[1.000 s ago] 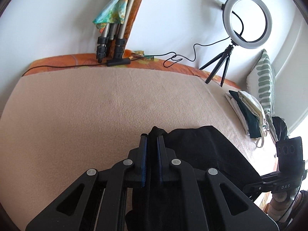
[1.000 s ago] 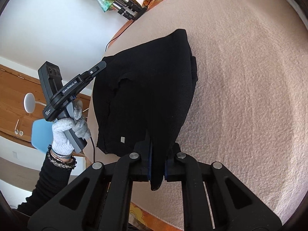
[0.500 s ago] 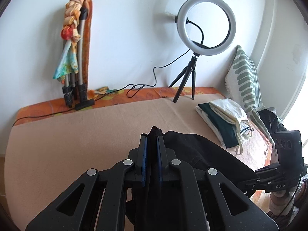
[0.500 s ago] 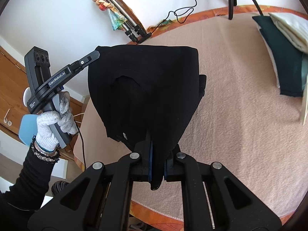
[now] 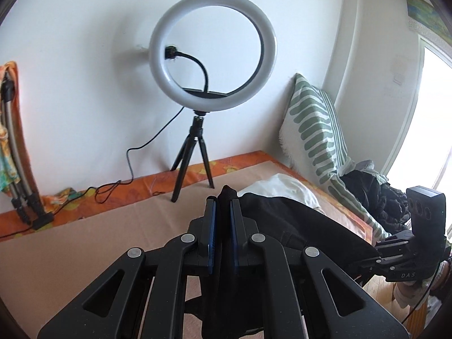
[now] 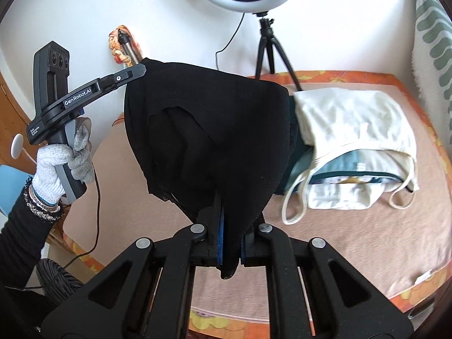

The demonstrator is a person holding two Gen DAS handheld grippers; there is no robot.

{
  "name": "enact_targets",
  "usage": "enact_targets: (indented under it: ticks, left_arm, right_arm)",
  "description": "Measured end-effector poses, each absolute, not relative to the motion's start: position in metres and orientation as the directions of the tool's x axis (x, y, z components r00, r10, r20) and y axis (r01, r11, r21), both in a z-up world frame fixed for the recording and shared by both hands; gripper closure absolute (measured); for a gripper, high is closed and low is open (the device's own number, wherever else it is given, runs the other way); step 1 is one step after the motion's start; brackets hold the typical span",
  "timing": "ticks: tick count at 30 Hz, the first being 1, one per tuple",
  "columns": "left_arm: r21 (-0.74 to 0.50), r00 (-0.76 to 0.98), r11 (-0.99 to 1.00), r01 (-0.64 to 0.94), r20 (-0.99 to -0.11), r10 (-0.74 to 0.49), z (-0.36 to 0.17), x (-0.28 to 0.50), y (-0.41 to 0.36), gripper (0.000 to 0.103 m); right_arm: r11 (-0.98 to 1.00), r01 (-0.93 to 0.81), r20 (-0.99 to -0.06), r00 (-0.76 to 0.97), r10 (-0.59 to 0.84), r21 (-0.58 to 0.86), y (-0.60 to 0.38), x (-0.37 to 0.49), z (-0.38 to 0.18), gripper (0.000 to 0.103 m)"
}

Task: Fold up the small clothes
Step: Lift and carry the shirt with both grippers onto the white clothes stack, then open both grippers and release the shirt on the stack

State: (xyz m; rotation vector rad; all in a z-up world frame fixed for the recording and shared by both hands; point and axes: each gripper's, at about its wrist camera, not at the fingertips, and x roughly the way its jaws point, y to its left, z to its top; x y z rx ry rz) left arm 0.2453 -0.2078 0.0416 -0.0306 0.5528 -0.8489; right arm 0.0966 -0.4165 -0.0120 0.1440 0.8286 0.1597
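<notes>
Because it is pinched at two separate edges, the small black knit garment [image 6: 214,141] hangs stretched in the air above the beige blanket-covered bed [image 6: 353,240]; the left gripper [image 5: 223,220] and right gripper [image 6: 230,243] each clamp its cloth, probably to carry it toward the folded pile of pale and dark-green clothes [image 6: 353,147] just beside.

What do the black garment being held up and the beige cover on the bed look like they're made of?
The black garment looks like a thin, matte knit, probably cotton or a blend: it drapes limply between the two grippers and its lower edge shows a fine mesh. The beige cover looks like a fuzzy fleece or brushed blanket: its surface is dull and slightly pilled. The exact fibres cannot be told.
</notes>
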Motion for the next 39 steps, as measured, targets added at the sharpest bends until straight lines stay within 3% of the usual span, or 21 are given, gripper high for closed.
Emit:
enact_targets:
  ticks: [13, 18, 24, 26, 28, 30, 31, 34, 39]
  left_arm:
    - [-0.236, 0.469, 0.579, 0.780, -0.392, -0.791, 0.045, 0.280, -0.364, 0.095]
    - [-0.233, 0.499, 0.634, 0.737, -0.446, -0.744, 0.014, 0.319, -0.400, 0.095]
    - [-0.173, 0.516, 0.712, 0.681, -0.576, -0.634, -0.034, 0.350, -0.415, 0.093]
    - [-0.183, 0.489, 0.716, 0.674, -0.616, -0.618, -0.040, 0.356, -0.412, 0.090]
    - [-0.167, 0.508, 0.730, 0.663, -0.615, -0.602, -0.035, 0.355, -0.403, 0.086]
    - [-0.163, 0.525, 0.730, 0.664, -0.593, -0.610, -0.026, 0.349, -0.391, 0.069]
    - [-0.164, 0.531, 0.729, 0.665, -0.583, -0.615, -0.021, 0.346, -0.385, 0.057]
    - [-0.186, 0.504, 0.698, 0.691, -0.568, -0.650, -0.013, 0.331, -0.364, 0.057]
    - [-0.329, 0.351, 0.639, 0.696, -0.620, -0.702, -0.033, 0.304, -0.344, 0.057]
  right_arm:
    - [0.999, 0.051, -0.686, 0.726, -0.048, -0.017, -0.555, 0.114, 0.017, 0.095]
    - [0.998, 0.052, -0.699, 0.715, -0.004, 0.047, -0.610, 0.150, -0.009, 0.094]
    - [0.984, 0.084, -0.767, 0.638, 0.067, 0.155, -0.646, 0.182, -0.059, 0.094]
    - [0.980, 0.069, -0.787, 0.607, 0.107, 0.186, -0.648, 0.187, -0.067, 0.087]
    - [0.986, 0.036, -0.807, 0.581, 0.110, 0.161, -0.645, 0.185, -0.070, 0.069]
    - [0.988, 0.040, -0.799, 0.594, 0.099, 0.151, -0.647, 0.180, -0.065, 0.058]
    - [0.983, 0.032, -0.782, 0.610, 0.126, 0.183, -0.650, 0.176, -0.060, 0.058]
    - [0.967, 0.009, -0.709, 0.682, 0.179, 0.253, -0.661, 0.173, -0.040, 0.055]
    - [0.927, 0.092, -0.633, 0.755, 0.174, 0.365, -0.689, 0.213, -0.026, 0.051]
